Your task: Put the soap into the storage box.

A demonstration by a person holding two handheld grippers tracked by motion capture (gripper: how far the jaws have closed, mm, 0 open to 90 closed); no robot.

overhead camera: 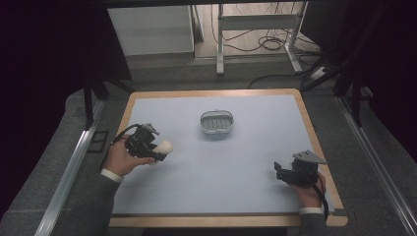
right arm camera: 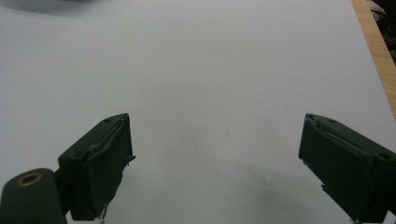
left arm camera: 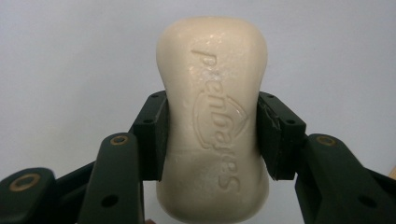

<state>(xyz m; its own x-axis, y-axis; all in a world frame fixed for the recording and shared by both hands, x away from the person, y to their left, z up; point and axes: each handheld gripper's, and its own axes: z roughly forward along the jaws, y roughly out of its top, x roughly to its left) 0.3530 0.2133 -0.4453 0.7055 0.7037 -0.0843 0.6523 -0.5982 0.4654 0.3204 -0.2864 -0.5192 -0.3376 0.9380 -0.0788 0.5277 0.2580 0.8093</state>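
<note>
A: Status, near to far?

B: Right gripper (overhead camera: 278, 171) at 4 o'clock on the table (overhead camera: 255, 142), jaws spread, nothing between them. Left gripper (overhead camera: 164, 150) at 9 o'clock, clamped on the soap (overhead camera: 164, 146) at its waist.

A: Progress?

B: Pickup looks done. Transfer to the dish (overhead camera: 216, 123), near 12 o'clock, appears outstanding.

A: Soap orientation?

B: Long axis in line with the jaws, free end pointing toward 3 o'clock.

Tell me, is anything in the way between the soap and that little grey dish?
No. The left gripper holds the soap, and only bare blue mat lies between it and the soap dish. The right gripper sits off to the side.
</note>
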